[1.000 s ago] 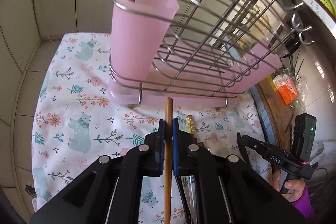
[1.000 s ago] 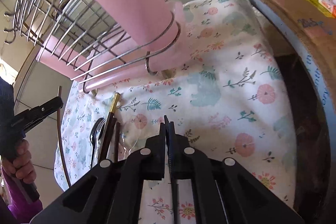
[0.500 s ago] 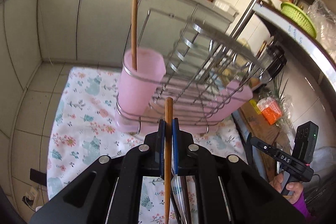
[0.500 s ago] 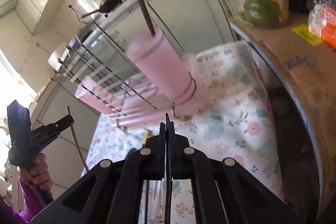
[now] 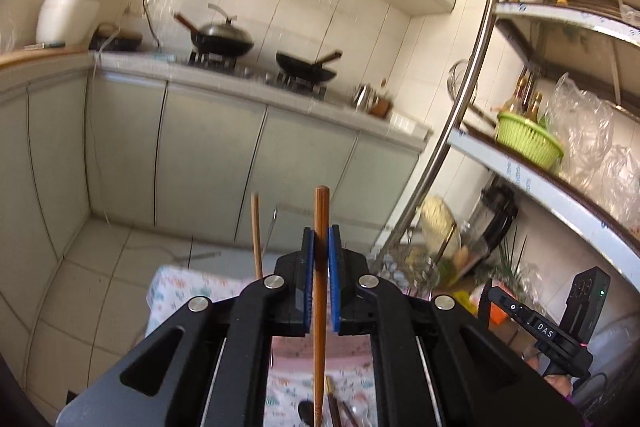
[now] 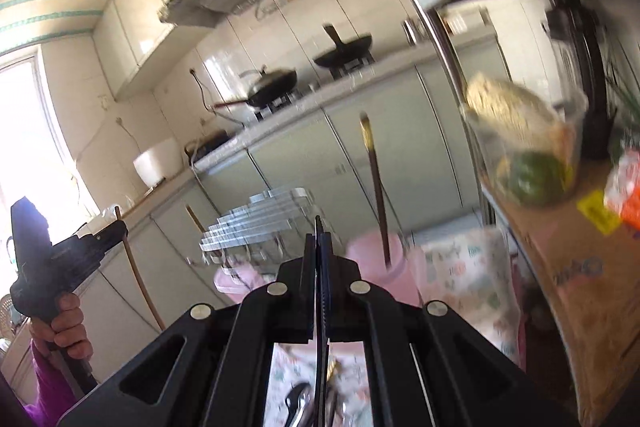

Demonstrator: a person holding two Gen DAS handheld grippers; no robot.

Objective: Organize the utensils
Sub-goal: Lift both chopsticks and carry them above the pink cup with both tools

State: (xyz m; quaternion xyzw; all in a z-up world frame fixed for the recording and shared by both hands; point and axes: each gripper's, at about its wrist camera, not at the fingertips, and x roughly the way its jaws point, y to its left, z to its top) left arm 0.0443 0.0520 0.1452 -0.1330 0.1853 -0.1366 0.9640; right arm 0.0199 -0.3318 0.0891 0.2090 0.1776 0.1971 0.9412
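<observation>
A bamboo chopstick (image 5: 320, 267) is clamped upright in the left gripper (image 5: 320, 259); the right gripper (image 6: 319, 259) is closed on something thin, unidentifiable, with the pink cup (image 6: 376, 267) just beyond it.

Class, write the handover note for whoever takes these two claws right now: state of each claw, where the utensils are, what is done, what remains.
Left claw: shut on a light wooden chopstick, held upright.
Right claw: shut on something thin and dark; I cannot tell what.
Pink cup, at the end of the wire rack, already holds one dark chopstick with a gold tip.
On the floral cloth below the claws: a metal spoon and a few more sticks.
Done: one chopstick in the cup.
Left: drop in the held pieces, then collect the rest.
</observation>
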